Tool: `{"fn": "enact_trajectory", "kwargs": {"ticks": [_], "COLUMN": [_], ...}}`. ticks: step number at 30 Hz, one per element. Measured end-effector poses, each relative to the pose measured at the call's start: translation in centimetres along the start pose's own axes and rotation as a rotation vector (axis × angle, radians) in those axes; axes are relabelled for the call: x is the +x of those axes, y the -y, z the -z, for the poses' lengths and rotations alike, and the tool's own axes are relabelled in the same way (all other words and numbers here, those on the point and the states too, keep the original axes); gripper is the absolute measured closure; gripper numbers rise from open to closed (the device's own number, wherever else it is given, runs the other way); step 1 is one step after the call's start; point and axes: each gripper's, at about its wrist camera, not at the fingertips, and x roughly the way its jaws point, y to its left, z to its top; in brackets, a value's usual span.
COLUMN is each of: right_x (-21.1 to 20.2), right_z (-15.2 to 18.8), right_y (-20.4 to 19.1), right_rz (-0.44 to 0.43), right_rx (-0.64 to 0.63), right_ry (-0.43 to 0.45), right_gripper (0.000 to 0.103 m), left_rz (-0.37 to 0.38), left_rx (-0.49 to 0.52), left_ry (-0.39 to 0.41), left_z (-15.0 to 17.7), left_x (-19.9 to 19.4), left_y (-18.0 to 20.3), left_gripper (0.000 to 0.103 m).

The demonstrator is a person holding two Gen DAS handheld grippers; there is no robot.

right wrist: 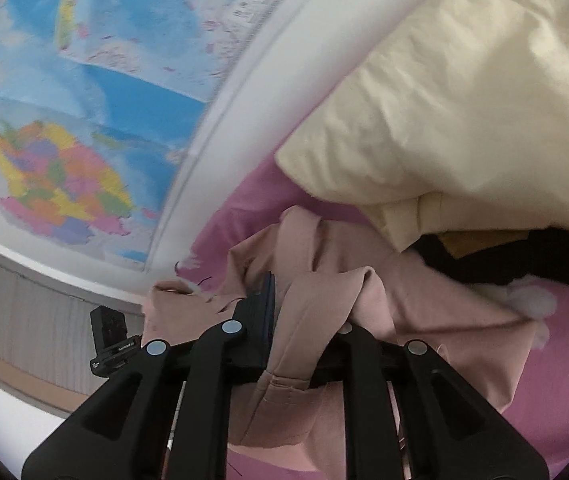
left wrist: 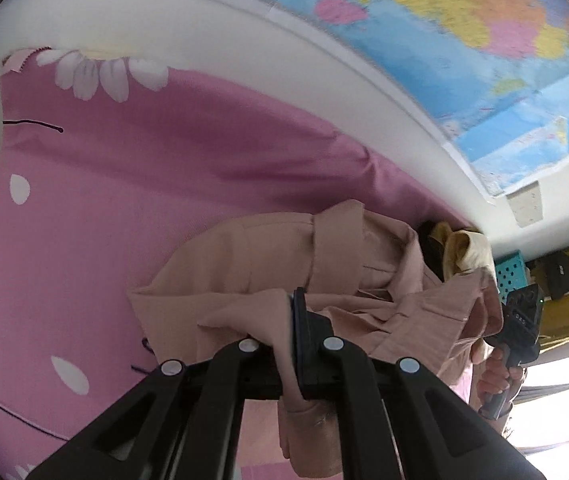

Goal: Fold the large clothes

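Observation:
A beige-pink garment (left wrist: 244,256) lies bunched on a pink bedsheet with white flowers (left wrist: 104,168). My left gripper (left wrist: 290,312) is shut on a fold of the garment, which hangs down between its fingers. My right gripper (right wrist: 284,300) is shut on another part of the same garment (right wrist: 424,304), and cloth drapes over its right finger. The right gripper (left wrist: 518,328) and the hand holding it show at the right of the left wrist view. The left gripper (right wrist: 110,340) shows at the lower left of the right wrist view.
A cream pillow or quilt (right wrist: 444,100) lies on the bed beside the garment, with dark and yellow clothes (right wrist: 480,256) under its edge. A world map (left wrist: 464,40) hangs on the white wall behind the bed. A teal perforated basket (left wrist: 508,272) stands at the far right.

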Motion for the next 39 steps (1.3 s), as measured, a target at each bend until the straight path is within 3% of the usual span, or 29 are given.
{"fn": "enact_trajectory", "kwargs": {"ticks": [6, 8, 10, 13, 18, 20, 22, 24, 27, 30, 33, 36, 38, 39], "right_x": [1.0, 1.1, 1.1, 0.4, -1.4, -1.6, -1.3, -0.2, 2.5, 5.2, 7.1, 8.6, 9.6, 10.0], "right_z": [-1.0, -1.3, -1.4, -1.5, 0.2, 1.6, 3.0, 4.4, 5.7, 6.1, 5.9, 5.6, 5.6, 5.6], "right_y": [1.3, 1.4, 1.1, 0.3, -3.0, -4.7, -6.1, -7.2, -8.2, -7.8, -6.8, -6.2, -6.0, -6.1], "right_rz": [0.016, 0.023, 0.018, 0.007, 0.026, 0.070, 0.122, 0.189, 0.297, 0.420, 0.518, 0.578, 0.605, 0.612], "right_rx": [0.044, 0.054, 0.043, 0.014, -0.160, -0.289, -0.412, -0.527, -0.679, -0.767, -0.803, -0.835, -0.855, -0.854], "right_ry": [-0.007, -0.006, -0.008, 0.010, 0.036, 0.040, 0.032, 0.023, -0.001, -0.026, -0.042, -0.068, -0.093, -0.104], "right_gripper": [0.077, 0.069, 0.055, 0.042, 0.035, 0.035, 0.035, 0.036, 0.039, 0.040, 0.038, 0.039, 0.044, 0.059], "left_rz": [-0.037, -0.046, -0.041, -0.007, 0.082, 0.129, 0.177, 0.201, 0.274, 0.296, 0.234, 0.097, 0.044, 0.034], "left_rx": [-0.015, -0.011, -0.023, -0.063, -0.082, -0.095, -0.107, -0.099, -0.086, -0.060, 0.060, 0.238, 0.329, 0.362], "left_ry": [-0.009, -0.010, -0.018, -0.029, -0.013, 0.003, 0.022, 0.066, 0.152, 0.242, 0.237, 0.207, 0.155, 0.121], "left_z": [-1.0, -1.2, -1.4, -1.7, -1.4, -1.0, -0.6, -0.1, 0.7, 1.8, 3.2, 4.7, 5.3, 5.5], "left_x": [1.7, 2.2, 2.6, 3.0, 2.4, 1.7, 1.2, 0.3, -2.0, -4.1, -4.1, -2.5, -0.4, 0.9], "left_y": [-0.7, -0.8, -1.2, -2.0, -2.5, -2.8, -2.9, -2.8, -2.7, -2.4, -0.2, 3.0, 4.9, 5.8], "left_gripper": [0.099, 0.098, 0.098, 0.097, 0.086, 0.081, 0.063, 0.052, 0.049, 0.042, 0.041, 0.039, 0.039, 0.039]}}
